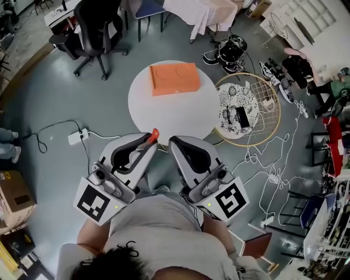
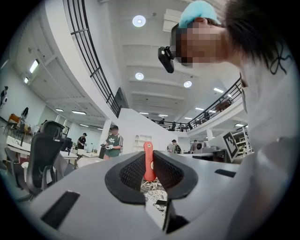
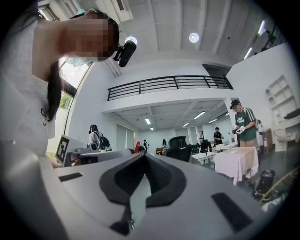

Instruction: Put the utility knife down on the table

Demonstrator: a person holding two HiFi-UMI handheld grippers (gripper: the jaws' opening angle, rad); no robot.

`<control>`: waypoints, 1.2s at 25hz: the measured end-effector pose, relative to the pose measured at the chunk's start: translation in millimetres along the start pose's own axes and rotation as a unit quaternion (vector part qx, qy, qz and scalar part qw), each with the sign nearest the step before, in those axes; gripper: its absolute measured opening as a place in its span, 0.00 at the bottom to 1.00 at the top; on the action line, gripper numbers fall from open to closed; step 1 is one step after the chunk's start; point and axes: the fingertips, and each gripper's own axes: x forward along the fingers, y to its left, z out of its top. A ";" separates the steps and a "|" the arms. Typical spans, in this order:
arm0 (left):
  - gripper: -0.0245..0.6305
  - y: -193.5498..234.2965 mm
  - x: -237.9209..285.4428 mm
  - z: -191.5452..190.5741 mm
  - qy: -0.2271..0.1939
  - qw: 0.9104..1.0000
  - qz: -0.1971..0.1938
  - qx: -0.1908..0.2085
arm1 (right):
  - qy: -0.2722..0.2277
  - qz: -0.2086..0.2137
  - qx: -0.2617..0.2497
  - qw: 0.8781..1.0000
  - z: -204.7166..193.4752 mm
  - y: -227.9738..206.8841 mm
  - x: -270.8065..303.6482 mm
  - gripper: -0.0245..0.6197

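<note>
My left tool (image 1: 149,142) is clamped on the utility knife (image 1: 155,134) by the near edge of the counter (image 1: 164,112); my right tool (image 1: 174,143) is closed on nothing. The carrying step is in hand, I judge; next I lower onto the counter and release

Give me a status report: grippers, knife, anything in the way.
Left gripper shut on knife, not yet down. Right gripper shut, empty. Box on table's far half, not in the way.

You wear light grey shirt (image 1: 158,219), dark hair (image 1: 117,265), teal cap (image 2: 199,9), black head camera (image 2: 165,58). Your left gripper (image 1: 149,144) and right gripper (image 1: 174,144): pale grey shells (image 1: 121,146), black pads (image 2: 129,174), black-and-white marker cubes (image 1: 100,203).
</note>
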 end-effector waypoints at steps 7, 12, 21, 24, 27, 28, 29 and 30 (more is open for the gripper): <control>0.12 58.0 20.7 -2.3 0.001 1.000 -0.012 -0.005 | 0.010 -0.012 -0.006 1.000 -6.3 -28.2 57.3 0.05; 0.12 115.5 31.3 -5.7 0.006 1.000 -0.020 -0.008 | 0.014 -0.021 -0.009 1.000 -11.8 -50.5 110.4 0.05; 0.12 144.0 37.5 -18.3 0.028 0.999 -0.022 -0.010 | 0.002 -0.042 0.004 0.999 -14.3 -61.2 127.7 0.05; 0.12 169.4 44.5 -27.8 0.034 0.999 -0.026 -0.014 | 0.009 -0.054 0.012 0.998 -25.9 -72.2 145.9 0.05; 0.12 185.1 50.9 -38.9 0.044 0.999 -0.031 -0.009 | 0.020 -0.065 0.008 0.998 -35.3 -82.6 155.2 0.05; 0.12 189.7 51.9 -43.1 0.049 0.998 -0.031 -0.010 | 0.023 -0.068 0.006 0.997 -37.7 -85.3 157.7 0.05; 0.12 194.5 52.3 -47.0 0.054 0.998 -0.032 -0.014 | 0.025 -0.071 0.005 0.997 -39.9 -87.6 160.4 0.05; 0.12 199.6 52.6 -50.4 0.058 0.998 -0.031 -0.018 | 0.027 -0.074 0.003 0.997 -41.7 -89.4 163.3 0.05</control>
